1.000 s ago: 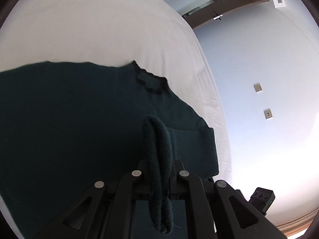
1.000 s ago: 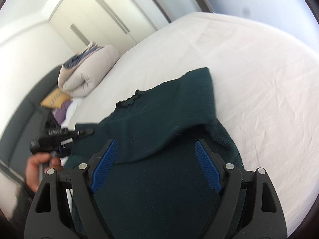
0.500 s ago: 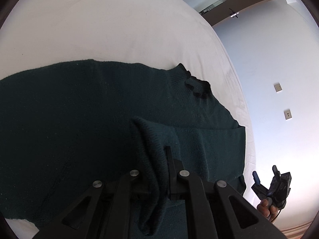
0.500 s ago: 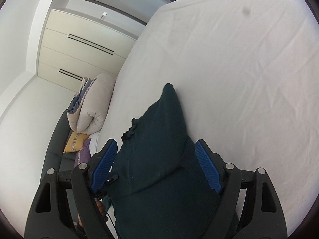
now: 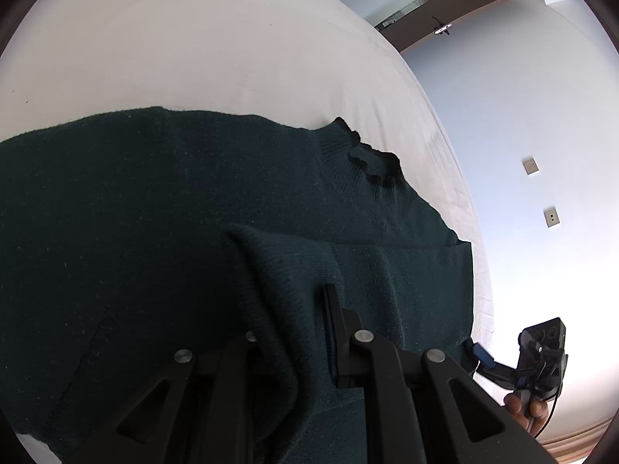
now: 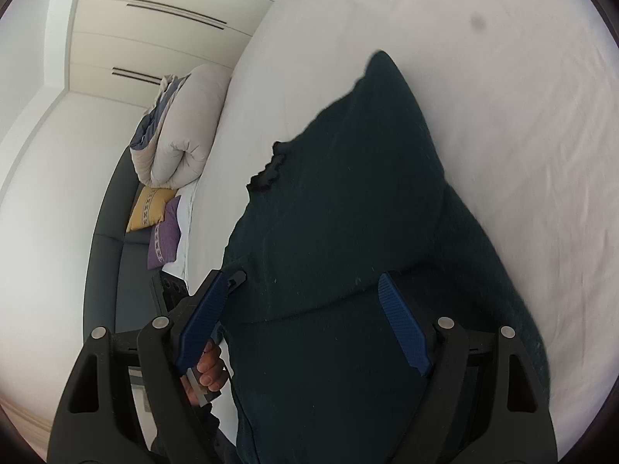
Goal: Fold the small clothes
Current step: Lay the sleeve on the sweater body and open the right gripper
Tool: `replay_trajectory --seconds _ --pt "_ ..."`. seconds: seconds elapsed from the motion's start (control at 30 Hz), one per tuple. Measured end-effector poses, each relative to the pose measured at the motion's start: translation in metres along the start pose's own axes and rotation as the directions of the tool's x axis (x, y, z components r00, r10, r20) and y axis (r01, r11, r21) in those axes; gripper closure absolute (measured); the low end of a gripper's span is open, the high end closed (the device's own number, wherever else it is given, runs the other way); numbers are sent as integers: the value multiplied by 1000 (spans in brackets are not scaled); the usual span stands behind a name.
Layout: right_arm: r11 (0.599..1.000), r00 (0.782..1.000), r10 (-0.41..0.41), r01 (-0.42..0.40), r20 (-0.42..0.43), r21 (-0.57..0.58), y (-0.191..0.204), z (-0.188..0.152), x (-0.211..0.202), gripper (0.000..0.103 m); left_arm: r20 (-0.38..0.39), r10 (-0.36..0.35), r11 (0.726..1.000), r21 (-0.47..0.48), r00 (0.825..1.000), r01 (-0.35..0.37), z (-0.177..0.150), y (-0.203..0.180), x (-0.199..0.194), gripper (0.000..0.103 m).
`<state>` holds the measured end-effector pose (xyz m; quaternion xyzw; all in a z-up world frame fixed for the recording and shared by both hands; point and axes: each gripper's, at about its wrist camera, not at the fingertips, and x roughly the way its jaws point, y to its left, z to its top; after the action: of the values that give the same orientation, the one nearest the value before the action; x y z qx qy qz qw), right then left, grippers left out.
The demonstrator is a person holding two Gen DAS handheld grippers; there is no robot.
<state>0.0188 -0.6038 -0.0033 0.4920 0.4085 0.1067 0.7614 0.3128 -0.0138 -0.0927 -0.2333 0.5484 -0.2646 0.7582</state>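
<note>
The sweater [image 5: 162,239] fold hides the left gripper's [image 5: 294,309] jaws.

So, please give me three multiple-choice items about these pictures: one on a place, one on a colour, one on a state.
1. Where does the sweater lie?
A. on the white bed
B. on a wooden floor
C. on a chair

2. What colour are the pads of the right gripper?
A. red
B. blue
C. white

3. How is the left gripper?
A. wide open and empty
B. holding a pillow
C. nearly shut, with a fold of the sweater between its fingers

Answers:
1 A, white sheet shows all around the sweater.
2 B, both pads are blue.
3 C, dark knit runs between the narrow fingers, which have just opened slightly.
</note>
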Motion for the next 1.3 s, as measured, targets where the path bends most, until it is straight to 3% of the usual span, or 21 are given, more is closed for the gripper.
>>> replay_trajectory --seconds 0.1,0.2,0.33,0.6,0.77,0.87,0.97,1.13,1.3 --pt "994 999 -18 15 33 104 -27 -13 18 23 6 -11 1000 -8 1000 11 -2 -3 0 90" --pt "975 990 47 -74 130 211 -44 -14 23 23 12 -20 1000 -10 1000 20 -1 -7 -2 90" --pt "957 970 88 -146 229 251 -50 -12 20 23 17 -33 999 -20 999 33 1 -8 -3 90" --pt "909 904 167 -296 392 295 -67 -24 9 25 -2 -34 999 -11 999 34 -4 -18 13 90" --pt "941 941 141 -224 308 254 -49 -19 21 25 -6 -34 999 -30 999 34 -3 -9 16 90" --pt "927 941 174 -256 292 274 -48 -20 4 23 -8 -50 998 -39 999 50 -2 -2 16 90" --pt "938 942 189 -257 278 234 -35 -19 -15 22 -3 -48 999 -20 999 48 1 -2 16 89" --pt "974 955 161 -194 249 114 -4 14 -28 22 3 -36 999 10 999 36 11 -9 16 89" --pt "984 970 135 -155 203 83 5 50 -2 22 39 -26 998 62 999 23 15 -15 9 89"
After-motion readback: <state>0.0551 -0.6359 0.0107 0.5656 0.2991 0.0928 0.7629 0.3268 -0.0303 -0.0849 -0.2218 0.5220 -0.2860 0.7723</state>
